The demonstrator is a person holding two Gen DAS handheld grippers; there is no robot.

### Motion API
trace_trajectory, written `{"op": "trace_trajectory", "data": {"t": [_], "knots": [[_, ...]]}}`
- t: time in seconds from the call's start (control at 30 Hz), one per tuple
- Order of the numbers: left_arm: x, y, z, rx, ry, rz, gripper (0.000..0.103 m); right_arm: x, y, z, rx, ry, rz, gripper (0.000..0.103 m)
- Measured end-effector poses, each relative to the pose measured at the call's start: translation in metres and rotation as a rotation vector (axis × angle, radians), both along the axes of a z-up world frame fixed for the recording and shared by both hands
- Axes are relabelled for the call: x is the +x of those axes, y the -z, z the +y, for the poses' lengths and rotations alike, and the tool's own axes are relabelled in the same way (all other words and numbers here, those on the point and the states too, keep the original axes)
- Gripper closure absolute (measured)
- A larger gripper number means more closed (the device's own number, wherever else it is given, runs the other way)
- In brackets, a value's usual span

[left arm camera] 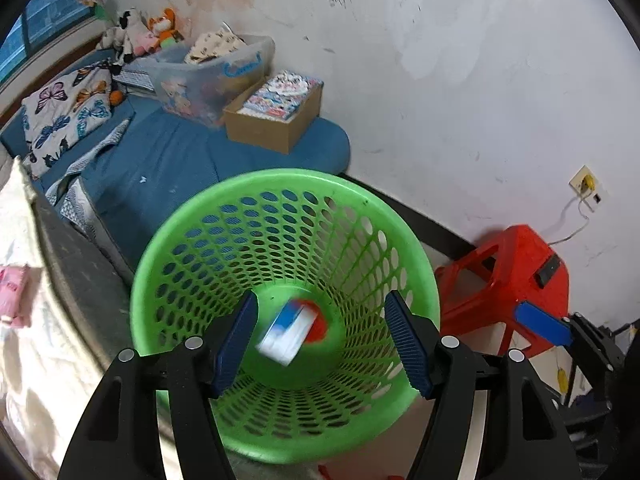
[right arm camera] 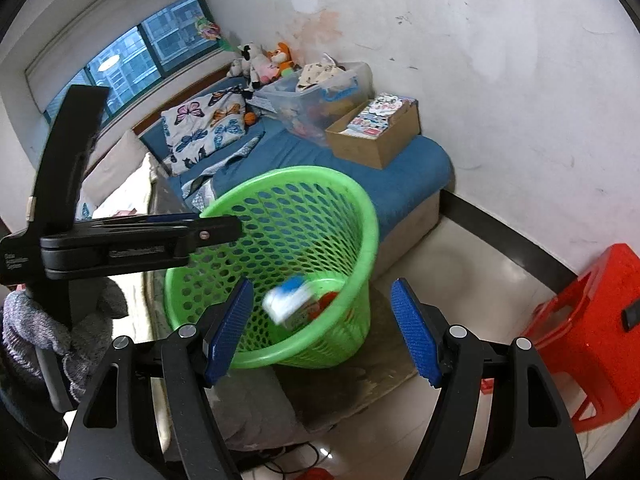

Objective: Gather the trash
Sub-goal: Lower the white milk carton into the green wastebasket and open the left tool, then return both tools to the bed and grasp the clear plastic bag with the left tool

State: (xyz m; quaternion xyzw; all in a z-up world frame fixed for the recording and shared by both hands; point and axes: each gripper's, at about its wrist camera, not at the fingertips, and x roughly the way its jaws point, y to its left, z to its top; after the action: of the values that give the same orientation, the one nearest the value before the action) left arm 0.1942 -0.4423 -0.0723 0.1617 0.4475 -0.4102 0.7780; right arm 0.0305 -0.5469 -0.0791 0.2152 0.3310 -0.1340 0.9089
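Landmark: green mesh basket (left arm camera: 192, 264), standing on the floor against the foot of the blue bed (left arm camera: 160, 148)
Trash: a small blue, white and red carton (left arm camera: 286, 330), blurred, inside the basket above its bottom, clear of both pairs of tongs; also seen low inside the basket in the right wrist view (right arm camera: 290, 300)
Carton axis: long axis tilted, running from lower left to upper right in the left wrist view, the blue end uppermost; the blur hides which face is which
Under the carton: something red (left arm camera: 320, 330) lying on the basket's bottom
Left tongs (left arm camera: 326, 344): over the basket's mouth, pointing down into it, jaws standing wide with nothing pressed between the pads
Right tongs (right arm camera: 324, 330): just outside the basket's near rim, jaws wide and empty
Red stool (left arm camera: 516, 276): on the floor to the right of the basket, apart from it
Cardboard box (left arm camera: 276, 116): on the bed beyond the basket, by the wall
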Motion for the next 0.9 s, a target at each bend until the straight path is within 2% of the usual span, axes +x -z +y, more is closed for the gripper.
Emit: {"op": "trace_trajectory", "data": {"t": [0.3,0.5,0.9], "knots": [[-0.019,-0.035,0.074,-0.067,-0.096,-0.020,0.039,0.007,-0.015,0.036,-0.015,-0.099,-0.030,0.030],[-0.034,-0.054,0.129,-0.102,-0.162,-0.075,0.039,0.018,-0.025,0.068,-0.034,-0.175,-0.041,0.028],[-0.053,-0.072,0.256,-0.120,-0.390,-0.158,0.039,0.046,-0.040,0.142,-0.058,-0.341,-0.061,0.026]]}}
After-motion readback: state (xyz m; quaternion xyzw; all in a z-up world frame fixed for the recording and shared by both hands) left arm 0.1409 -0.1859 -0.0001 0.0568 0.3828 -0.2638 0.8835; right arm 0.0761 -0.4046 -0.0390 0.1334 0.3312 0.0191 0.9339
